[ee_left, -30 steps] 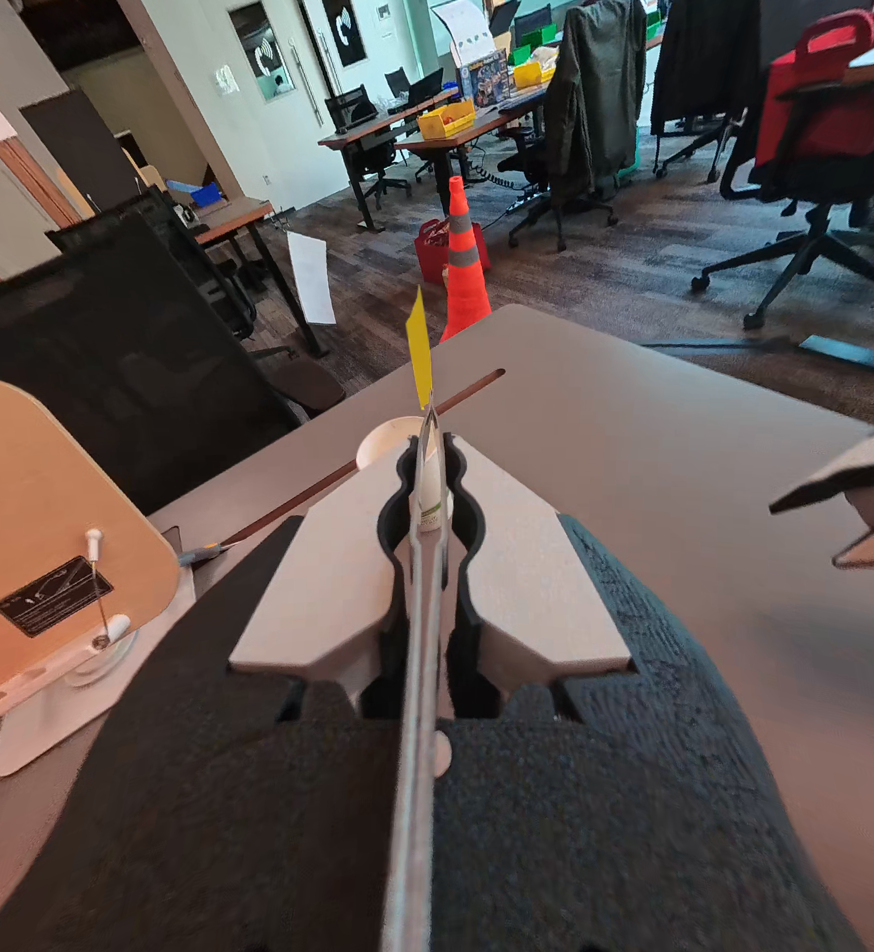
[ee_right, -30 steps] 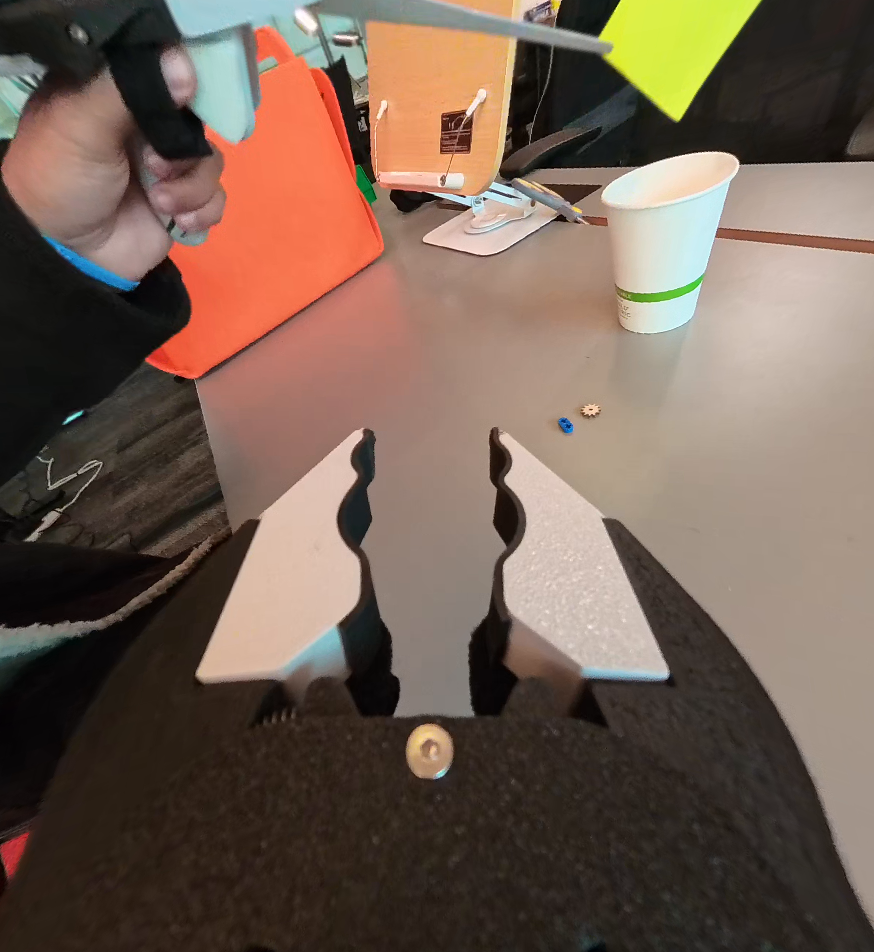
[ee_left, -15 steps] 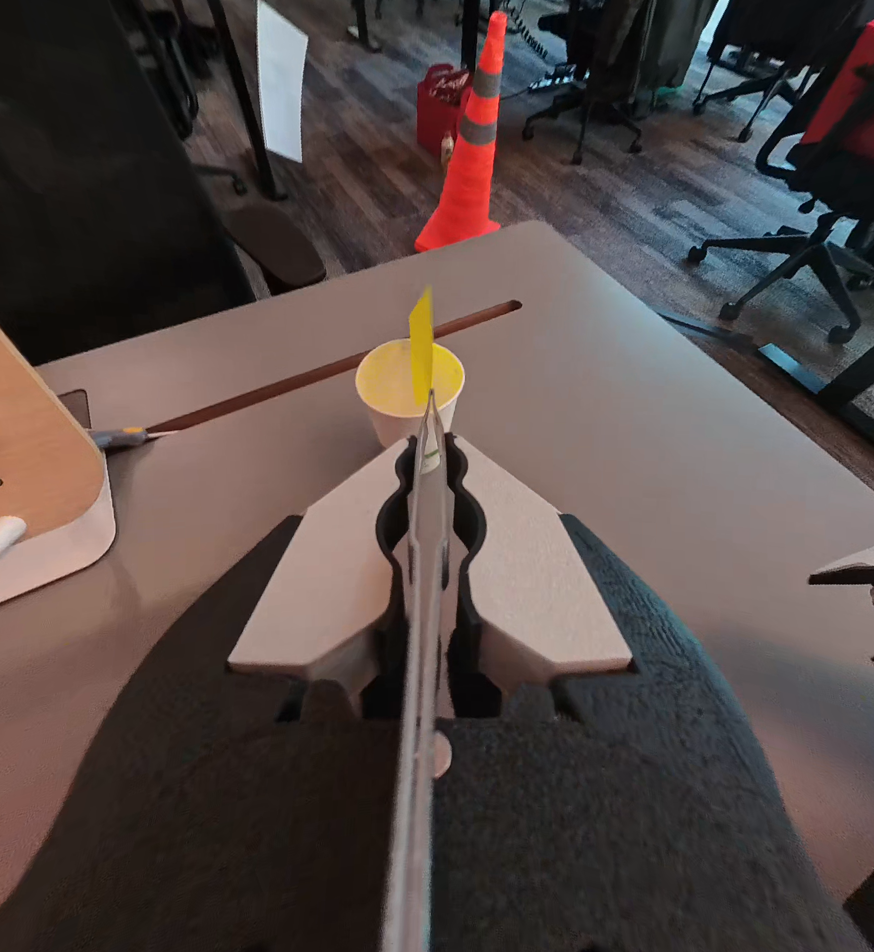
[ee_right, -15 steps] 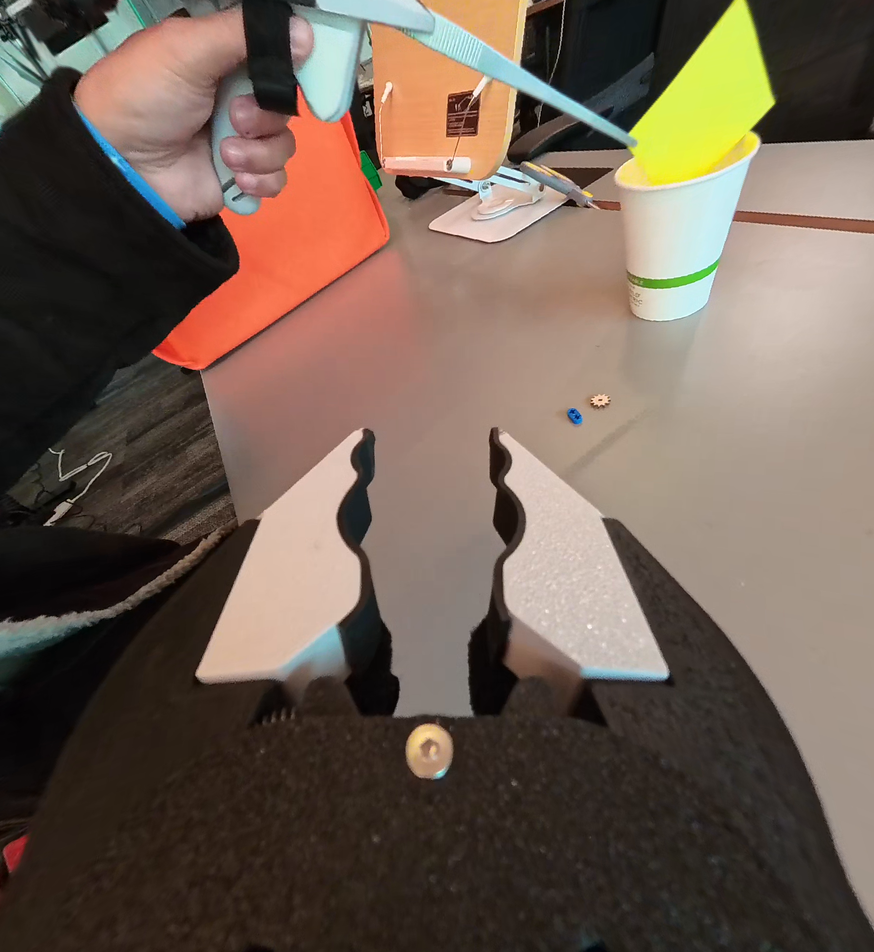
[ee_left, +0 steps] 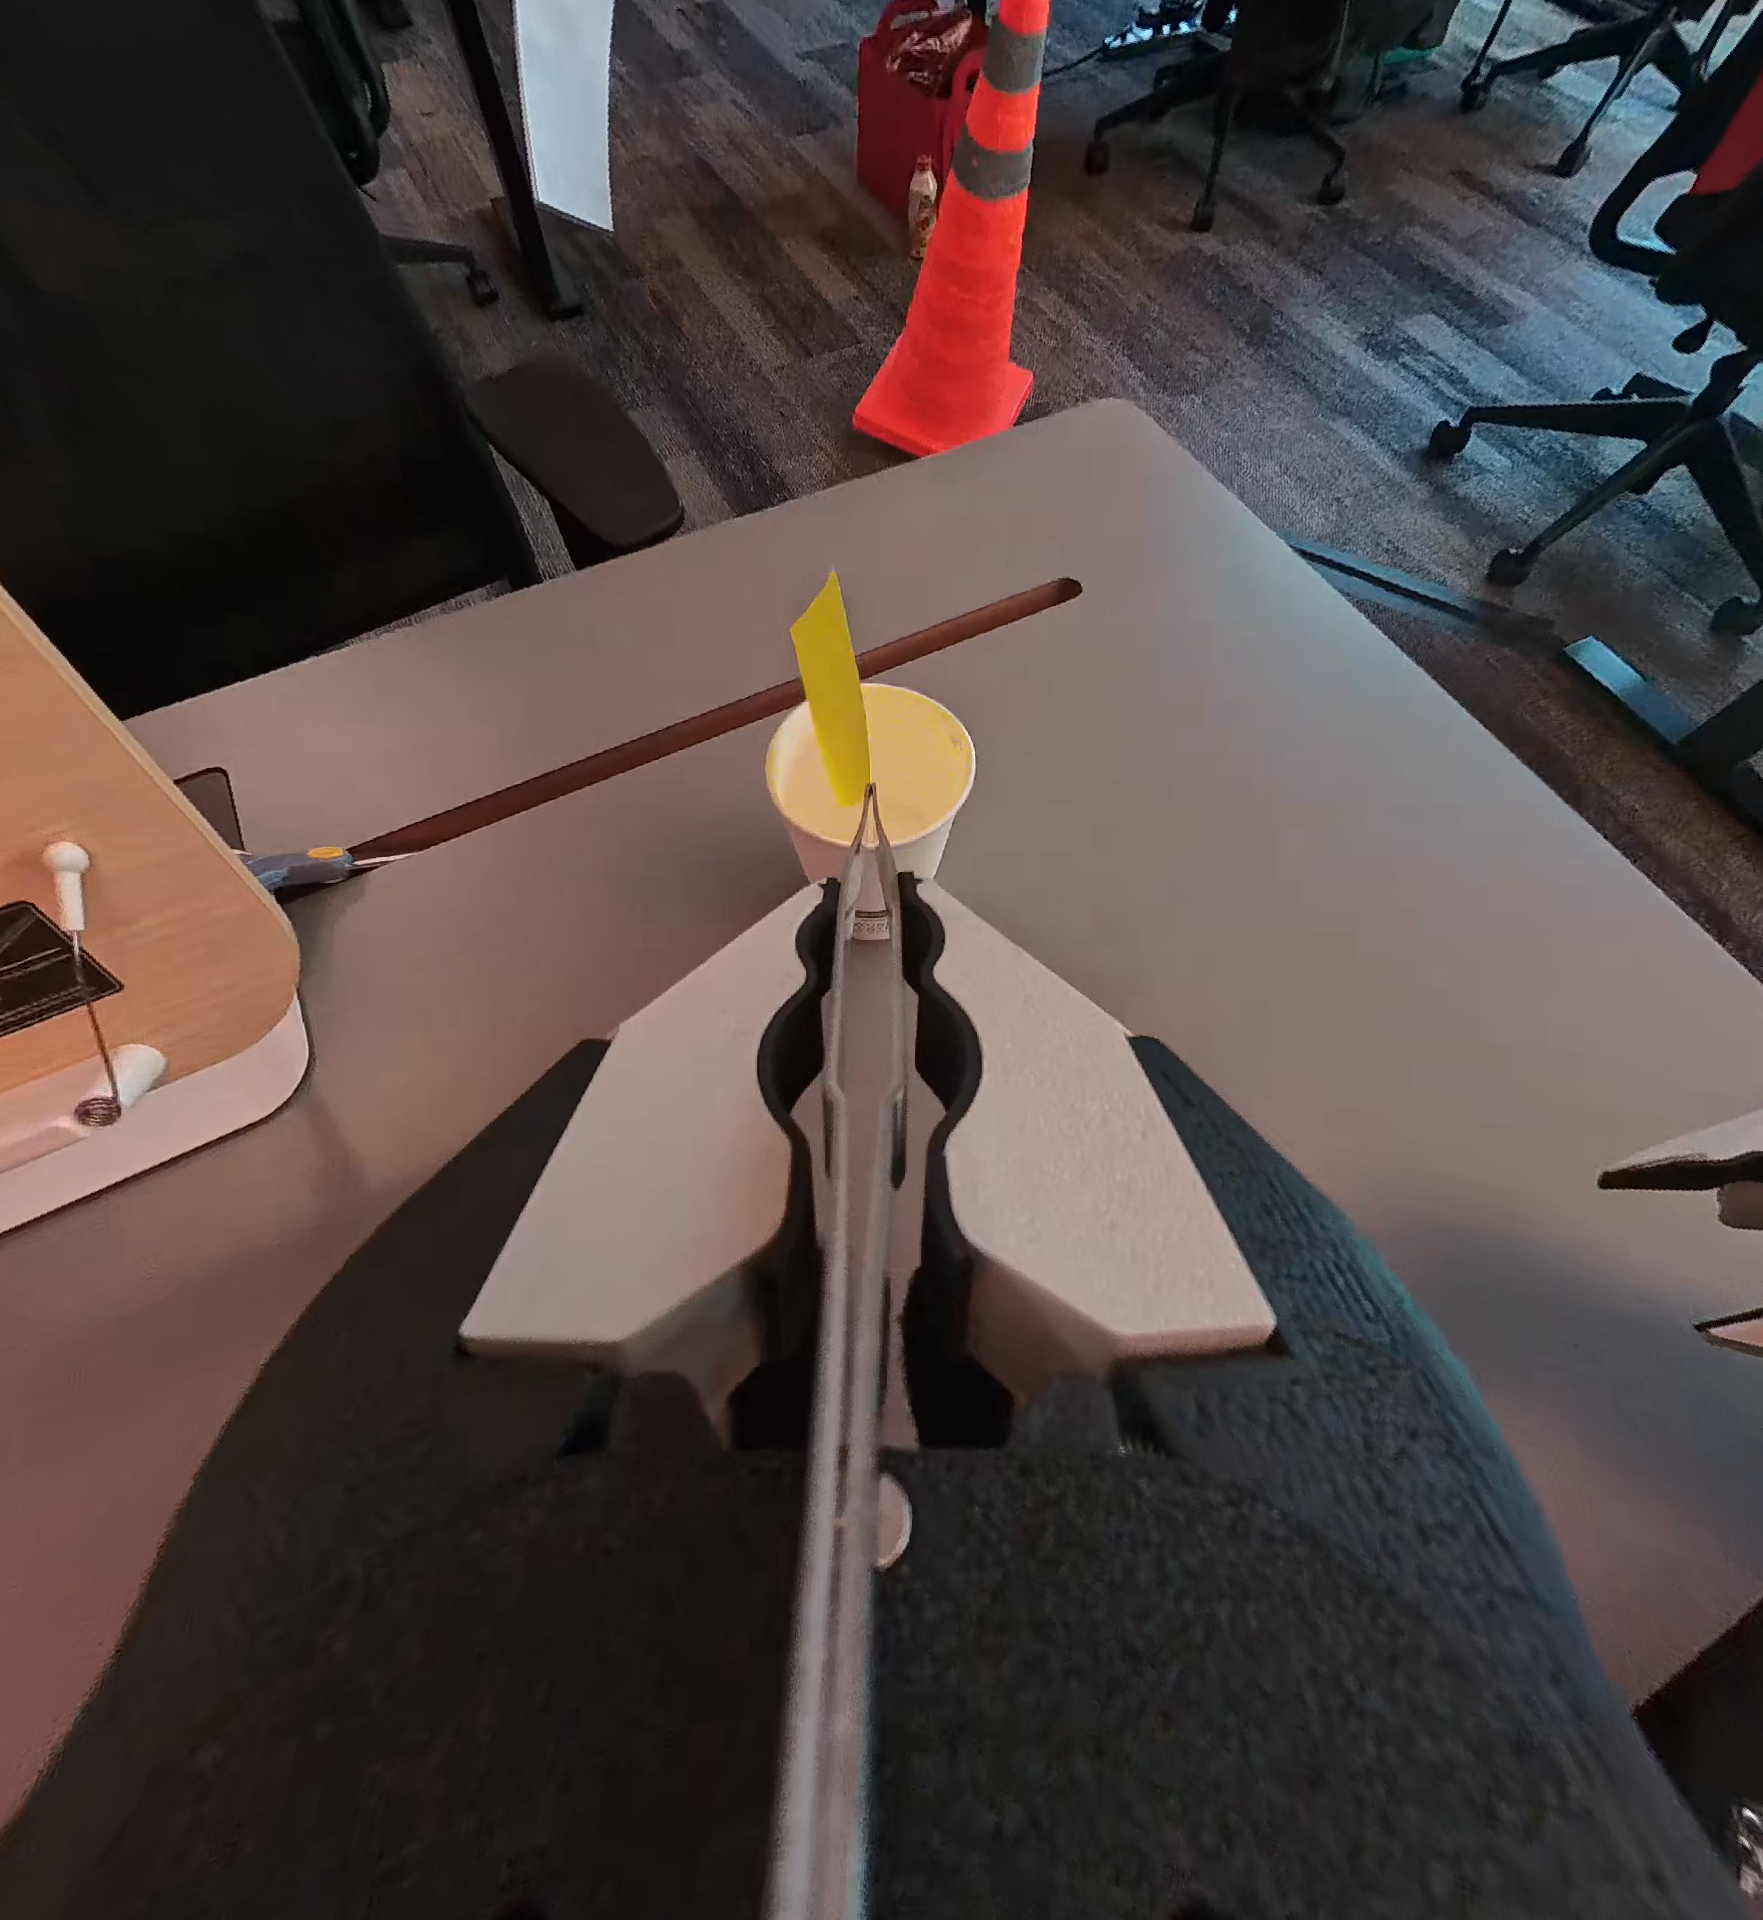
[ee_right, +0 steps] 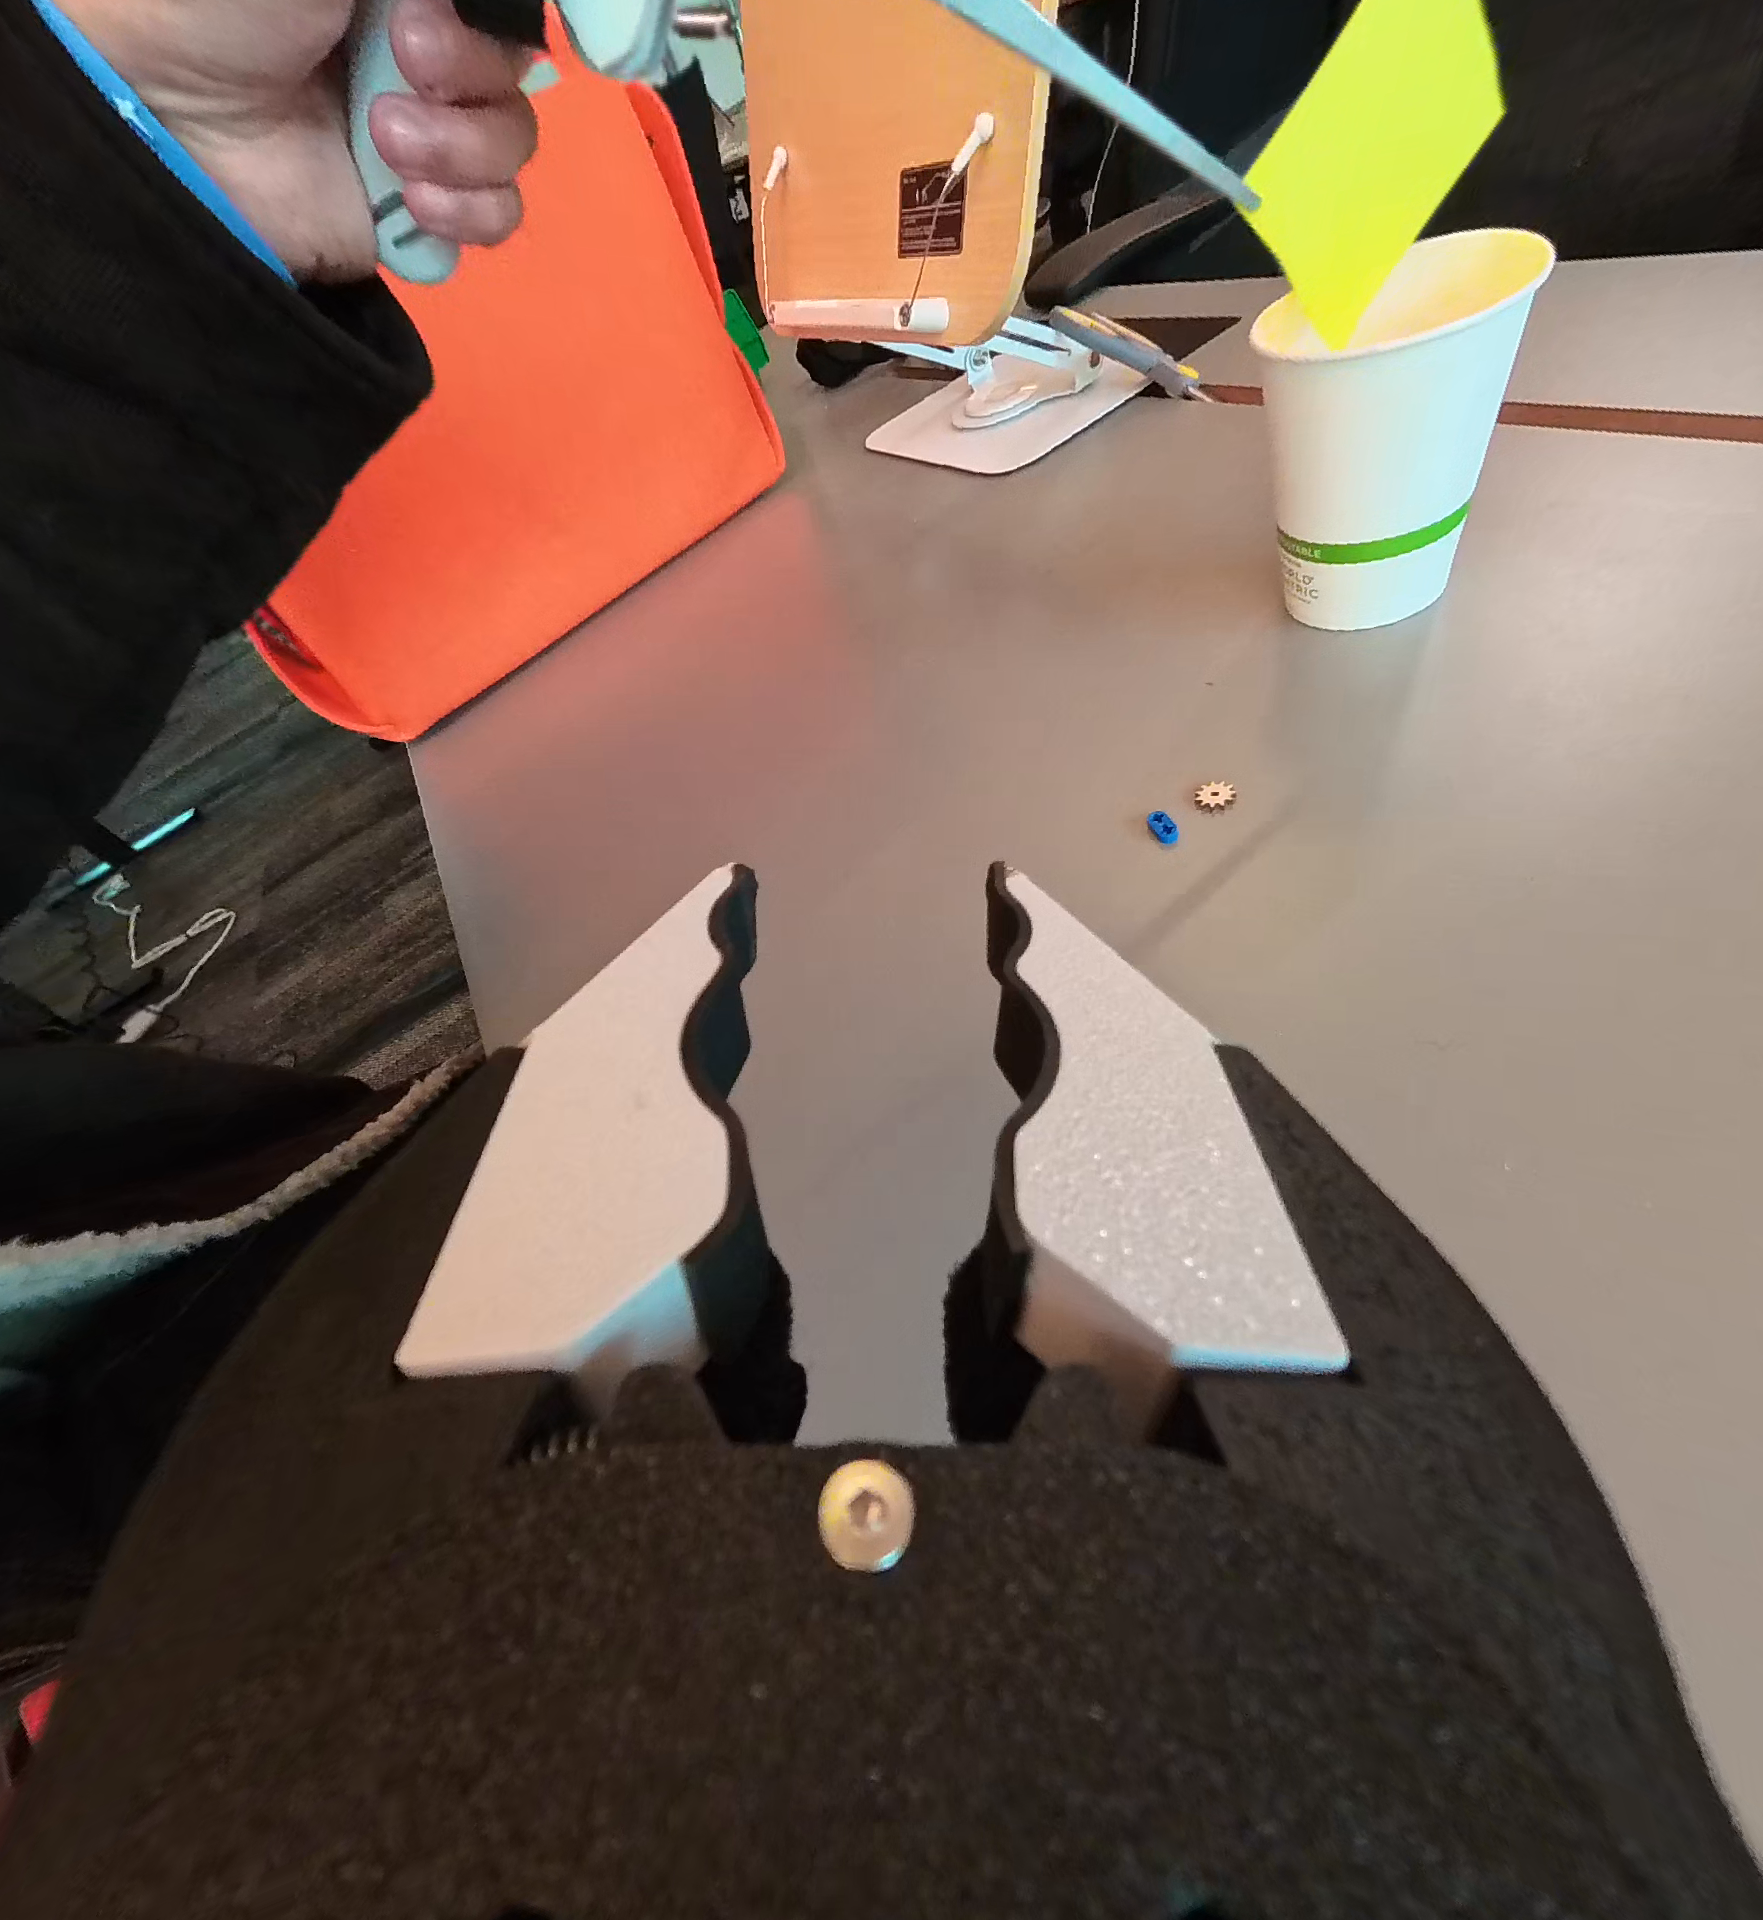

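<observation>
My left gripper (ee_left: 869, 883) is shut on silver tweezers (ee_left: 856, 1091) that run forward between its fingers. The tweezer tips pinch a yellow paper note (ee_left: 831, 691) over a white paper cup (ee_left: 944, 748). In the right wrist view the note (ee_right: 1376, 156) hangs from the tweezers (ee_right: 1095, 94), and its lower corner dips into the mouth of the cup (ee_right: 1376, 499). My right gripper (ee_right: 869, 873) is open and empty, low over the grey table (ee_right: 1479, 1039) and short of the cup. It shows at the right edge of the left wrist view (ee_left: 1750, 1257).
A small blue piece (ee_right: 1162, 827) and a tiny wooden gear (ee_right: 1215, 796) lie on the table before the cup. A wooden board on a white stand (ee_right: 898, 156) and an orange bag (ee_right: 544, 436) stand at the left. An orange cone (ee_left: 970, 260) and office chairs are on the floor beyond. Across from one pair of fingers to the other is roughly 25 cm.
My left gripper has tilted down and carried the note from above the cup to its mouth. The cup now shows beyond the left fingertips. The right gripper has stayed put and open.
</observation>
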Tool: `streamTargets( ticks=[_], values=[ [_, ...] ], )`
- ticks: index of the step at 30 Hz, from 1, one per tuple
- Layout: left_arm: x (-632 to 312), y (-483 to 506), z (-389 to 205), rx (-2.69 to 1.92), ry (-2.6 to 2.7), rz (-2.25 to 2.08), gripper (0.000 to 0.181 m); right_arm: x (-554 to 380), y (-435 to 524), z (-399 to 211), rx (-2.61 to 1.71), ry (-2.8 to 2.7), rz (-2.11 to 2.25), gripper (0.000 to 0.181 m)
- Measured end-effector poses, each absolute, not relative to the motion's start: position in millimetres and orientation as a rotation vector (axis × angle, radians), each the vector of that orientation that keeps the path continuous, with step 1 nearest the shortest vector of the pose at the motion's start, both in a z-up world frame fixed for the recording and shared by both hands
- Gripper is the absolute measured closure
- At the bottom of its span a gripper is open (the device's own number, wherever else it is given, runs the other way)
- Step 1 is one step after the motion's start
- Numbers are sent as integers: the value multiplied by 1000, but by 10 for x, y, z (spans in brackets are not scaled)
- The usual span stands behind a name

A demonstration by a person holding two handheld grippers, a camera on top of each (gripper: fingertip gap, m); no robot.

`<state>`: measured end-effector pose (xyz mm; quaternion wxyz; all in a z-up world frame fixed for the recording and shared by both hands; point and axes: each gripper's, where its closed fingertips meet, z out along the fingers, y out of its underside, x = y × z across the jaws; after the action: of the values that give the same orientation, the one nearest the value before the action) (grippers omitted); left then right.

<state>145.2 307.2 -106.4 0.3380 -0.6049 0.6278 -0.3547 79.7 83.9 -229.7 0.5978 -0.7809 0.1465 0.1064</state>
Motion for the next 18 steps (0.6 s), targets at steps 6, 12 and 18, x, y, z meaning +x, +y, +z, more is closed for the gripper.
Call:
streamTargets(
  ticks=[6, 12, 18],
  values=[
    [1446, 3008, -1037, -1642, 1709, -993, 171, 796, 838, -2297, -1812, 343, 251, 138],
    [1528, 3113, -1023, -1662, 1795, -906, 171, 783, 838, -2291, -1812, 338, 252, 138],
    [1683, 3170, -945, -1681, 1907, -848, 171, 794, 832, -2280, -1808, 339, 246, 138]
  ],
)
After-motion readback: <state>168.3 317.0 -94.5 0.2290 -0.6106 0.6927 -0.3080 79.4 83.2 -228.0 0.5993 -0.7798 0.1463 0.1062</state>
